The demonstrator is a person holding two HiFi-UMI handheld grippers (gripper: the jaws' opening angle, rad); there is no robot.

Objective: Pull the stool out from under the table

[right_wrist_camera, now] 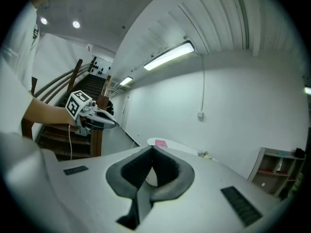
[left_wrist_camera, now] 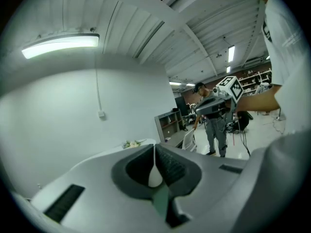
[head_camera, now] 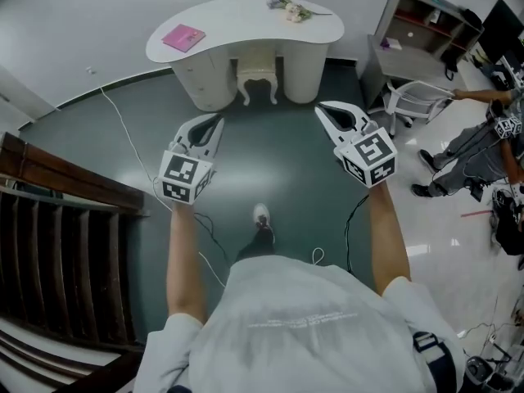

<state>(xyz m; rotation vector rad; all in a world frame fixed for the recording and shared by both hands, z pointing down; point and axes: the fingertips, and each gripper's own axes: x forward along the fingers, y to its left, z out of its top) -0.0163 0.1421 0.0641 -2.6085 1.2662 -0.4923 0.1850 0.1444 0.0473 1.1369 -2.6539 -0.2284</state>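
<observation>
**Left gripper** (head_camera: 211,129): I hold it out ahead of me, jaws pressed together with nothing between them.

**Right gripper** (head_camera: 327,115): I hold it level with the left, jaws likewise closed and empty.

**Stool** (head_camera: 257,72): cream, with curved legs. It is tucked into the knee recess of the table, on the far side of the floor and well apart from both my grippers.

**Table** (head_camera: 246,21): white, with a curved top, set against the far wall. A pink booklet (head_camera: 183,37) lies at its left end and a sprig of flowers (head_camera: 288,6) on its far right part.

**Surroundings:** dark green floor with a white cable (head_camera: 123,129). There is a wooden stair rail (head_camera: 57,178) near left, and a white chair (head_camera: 417,101) and a grey shelf unit (head_camera: 426,23) far right. Another person (head_camera: 483,146) stands at the right.

**Step in hand:** the approach, as I judge it. Nothing is gripped and the stool is not yet touched.

**Next move calls for:** closing the distance to the table, bringing a gripper down to stool height and parting its jaws. I would then take the seat edge or a leg and draw the stool straight toward the near side, clear of the pedestals on either side of it.
</observation>
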